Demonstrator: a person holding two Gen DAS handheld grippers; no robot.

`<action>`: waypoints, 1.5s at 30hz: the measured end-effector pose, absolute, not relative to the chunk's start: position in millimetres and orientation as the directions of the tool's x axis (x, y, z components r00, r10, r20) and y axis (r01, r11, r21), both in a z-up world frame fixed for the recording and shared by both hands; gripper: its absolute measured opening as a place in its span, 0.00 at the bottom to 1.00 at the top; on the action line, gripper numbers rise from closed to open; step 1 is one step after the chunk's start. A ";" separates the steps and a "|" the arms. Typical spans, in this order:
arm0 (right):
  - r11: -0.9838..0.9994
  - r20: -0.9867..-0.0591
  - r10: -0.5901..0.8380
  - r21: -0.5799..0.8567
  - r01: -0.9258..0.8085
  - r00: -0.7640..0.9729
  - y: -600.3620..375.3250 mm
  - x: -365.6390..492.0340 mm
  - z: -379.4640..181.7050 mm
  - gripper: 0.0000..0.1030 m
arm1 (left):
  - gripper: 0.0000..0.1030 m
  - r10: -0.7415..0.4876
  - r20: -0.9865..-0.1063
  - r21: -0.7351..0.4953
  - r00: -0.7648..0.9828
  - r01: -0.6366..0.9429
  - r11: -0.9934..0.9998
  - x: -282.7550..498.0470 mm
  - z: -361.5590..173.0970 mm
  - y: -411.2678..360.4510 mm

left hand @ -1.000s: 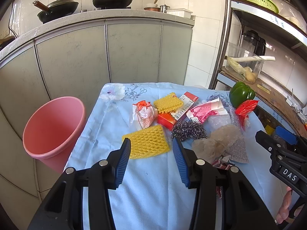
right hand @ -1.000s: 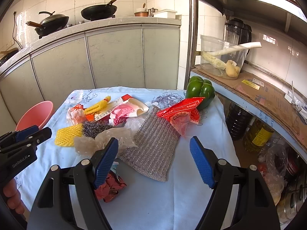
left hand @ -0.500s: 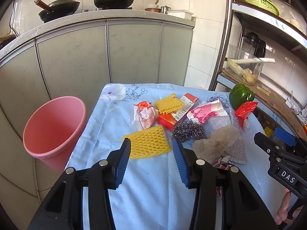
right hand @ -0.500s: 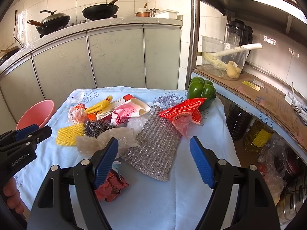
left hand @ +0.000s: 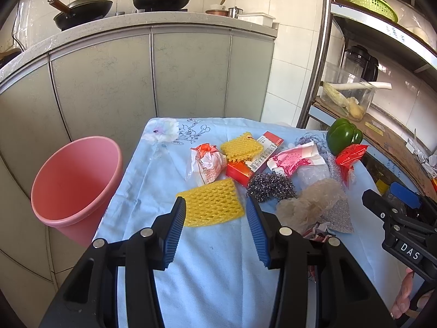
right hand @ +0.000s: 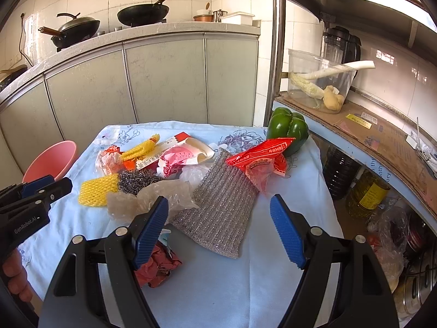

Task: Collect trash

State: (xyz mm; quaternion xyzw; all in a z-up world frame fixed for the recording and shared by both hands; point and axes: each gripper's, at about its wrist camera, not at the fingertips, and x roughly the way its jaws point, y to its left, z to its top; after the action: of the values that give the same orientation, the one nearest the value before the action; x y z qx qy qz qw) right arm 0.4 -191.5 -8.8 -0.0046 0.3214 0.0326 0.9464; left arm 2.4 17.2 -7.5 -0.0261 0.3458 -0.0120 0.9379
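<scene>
Both claws hang released and empty over the desk (left hand: 207, 273): the left claw (left hand: 215, 218) with its blue pads spread on either side of the near edge of a yellow foam fruit net (left hand: 210, 203), the right claw (right hand: 218, 218) spread wider above a silvery scouring cloth (right hand: 221, 205). Off the desk's left side stands the pink trash bin (left hand: 76, 180), open-mouthed, with nothing visible inside. Across the blue floral cloth the trash lies in a loose heap: the scouring cloth, a crumpled clear plastic bag (right hand: 153, 195), a red snack wrapper (right hand: 262, 155) just in front of a green bell pepper (right hand: 286, 128), a red carton (left hand: 254, 158), a pink-printed wrapper (left hand: 295, 158), a steel wool scourer (left hand: 270, 187), a second yellow net (left hand: 241, 146), a knotted orange-and-white bag (left hand: 206, 166) and a crushed red paper wad (right hand: 158, 265) near the right claw's left pad. Nothing appears collected yet, so this looks like the approach to a first pick. The likely next move is lowering the left claw onto the foam net, pinching its soft edge, then carrying it left to the bin.
</scene>
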 end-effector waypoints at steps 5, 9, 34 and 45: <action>0.998 -0.632 0.050 0.014 -0.053 0.773 -204.7 4.6 -11.8 0.75 | 0.48 -0.073 -0.680 -0.093 0.730 0.014 0.996 10.3 -10.1 44.2; 0.998 -0.663 0.054 0.031 -0.045 0.747 -218.4 6.0 -17.7 0.75 | 0.48 -0.128 -0.714 -0.144 0.688 0.034 0.989 13.1 -17.1 71.5; 0.991 -0.711 0.113 0.131 -0.028 0.694 -251.7 49.7 -33.3 0.68 | 0.49 -0.153 -0.802 -0.130 0.578 0.081 0.988 125.9 -27.9 51.8; 0.988 -0.719 0.138 0.149 -0.042 0.682 -245.3 65.2 -35.5 0.68 | 0.49 -0.201 -0.830 -0.193 0.521 0.069 0.979 156.1 -53.1 57.9</action>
State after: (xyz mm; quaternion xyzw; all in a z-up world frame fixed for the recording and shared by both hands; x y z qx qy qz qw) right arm 65.2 -245.3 -35.5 0.0602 0.3959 0.0492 0.9150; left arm 156.1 57.9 -53.1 -0.0682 0.4833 -0.0776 0.8693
